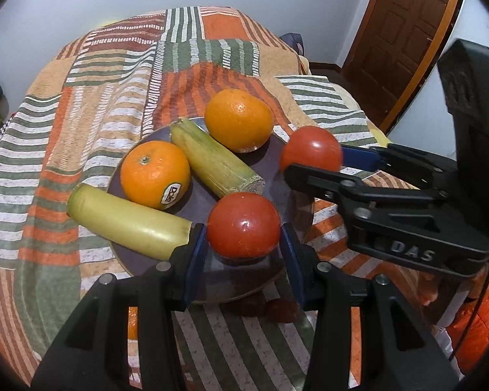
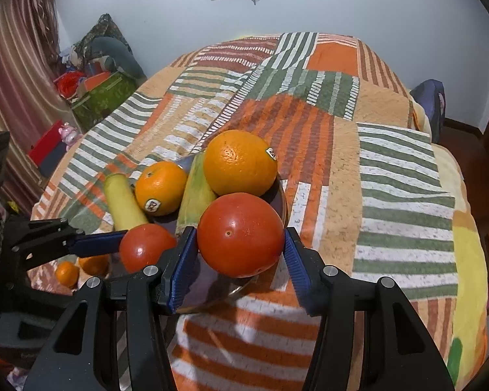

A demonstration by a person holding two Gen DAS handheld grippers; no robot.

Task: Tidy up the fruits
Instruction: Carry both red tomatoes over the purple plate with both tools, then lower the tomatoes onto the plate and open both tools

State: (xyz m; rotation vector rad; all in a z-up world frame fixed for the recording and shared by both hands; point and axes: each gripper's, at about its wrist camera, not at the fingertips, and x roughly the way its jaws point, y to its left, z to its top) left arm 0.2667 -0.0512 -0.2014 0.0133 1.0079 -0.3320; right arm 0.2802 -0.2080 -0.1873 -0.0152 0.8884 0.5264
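Left wrist view: left gripper (image 1: 244, 238) pinches a smooth, glossy round tomato (image 1: 243, 224) between ribbed blue pads; right gripper (image 1: 313, 163) pinches another tomato (image 1: 311, 148) above a dark plate (image 1: 208, 202).

- tomatoes (image 1: 243, 224) (image 2: 241, 234): glossy smooth skin
- oranges (image 1: 155, 174) (image 2: 239, 163): dimpled, slightly shiny peel, paper stickers
- green cane pieces (image 1: 215, 158): matt, fibrous cut ends
- plate (image 1: 199, 202): dark, smooth, glossy
- blanket (image 1: 81, 114): fuzzy woven cloth
- gripper fingers (image 2: 182, 267): ribbed blue pads, matt black plastic, metal pins
- door (image 1: 404, 32): varnished wood
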